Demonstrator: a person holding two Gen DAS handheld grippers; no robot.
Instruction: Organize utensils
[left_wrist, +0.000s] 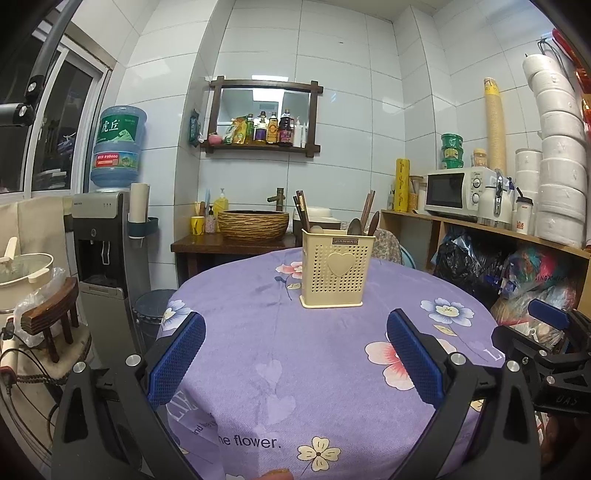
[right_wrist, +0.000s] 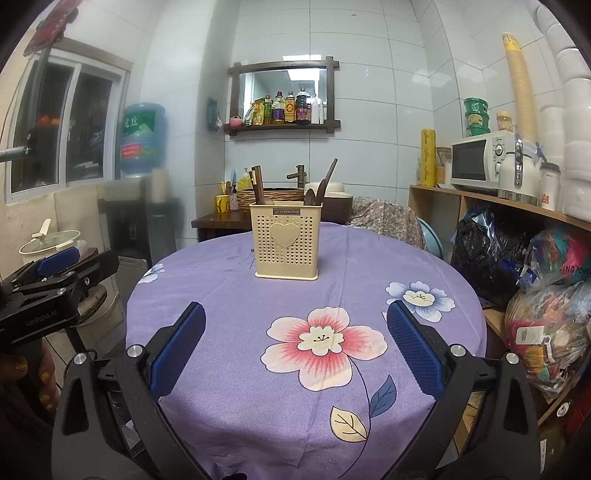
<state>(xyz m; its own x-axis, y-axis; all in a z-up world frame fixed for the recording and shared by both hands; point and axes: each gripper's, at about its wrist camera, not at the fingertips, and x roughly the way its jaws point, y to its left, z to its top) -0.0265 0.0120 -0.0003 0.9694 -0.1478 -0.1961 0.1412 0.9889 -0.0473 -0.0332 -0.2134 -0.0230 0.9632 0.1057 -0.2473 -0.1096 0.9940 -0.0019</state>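
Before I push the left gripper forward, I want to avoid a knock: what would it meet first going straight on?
Probably the cream utensil holder on the purple tablecloth. It stands nearly centred, slightly right, ahead of the open left gripper, with bare cloth between. Depth is hard to judge through the fisheye.

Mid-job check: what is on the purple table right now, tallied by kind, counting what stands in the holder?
Cream utensil holder: 1
Dark spoons in it: 2
Chopstick bunches in it: 2, sticks too crowded to count singly
Pale rounded utensil top in it: 1, kind unclear
Total: 6
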